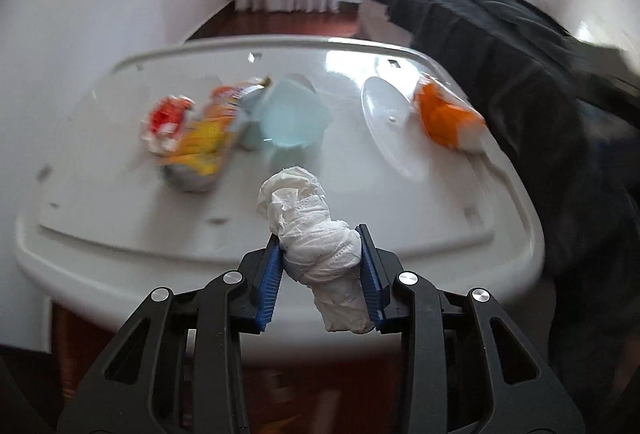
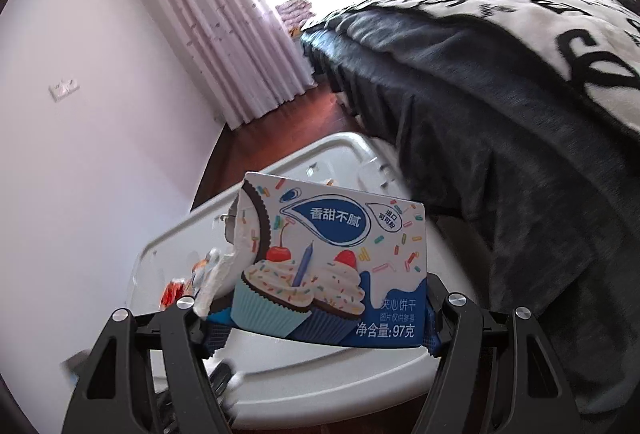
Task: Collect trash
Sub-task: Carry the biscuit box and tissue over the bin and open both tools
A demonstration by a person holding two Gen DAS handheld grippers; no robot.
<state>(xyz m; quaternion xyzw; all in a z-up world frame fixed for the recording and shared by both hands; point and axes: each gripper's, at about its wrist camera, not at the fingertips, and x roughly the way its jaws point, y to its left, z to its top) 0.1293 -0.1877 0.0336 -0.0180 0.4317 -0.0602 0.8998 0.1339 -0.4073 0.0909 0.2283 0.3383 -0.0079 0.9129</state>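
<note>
Your left gripper (image 1: 322, 266) has its fingers clamped on 1 crumpled white tissue (image 1: 316, 246), held above the near edge of the white desk (image 1: 120, 234). Your right gripper (image 2: 320, 330) grips 1 cookie box (image 2: 332, 266) between its fingers. On the desk lie 2 blurred snack wrappers (image 1: 188, 129), 1 pale blue cup (image 1: 292, 121), 1 white lid (image 1: 388, 121) and 1 orange wrapper (image 1: 444, 117).

White tissue (image 1: 316, 234), blue-white cupcake-printed box (image 2: 328, 266)
</note>
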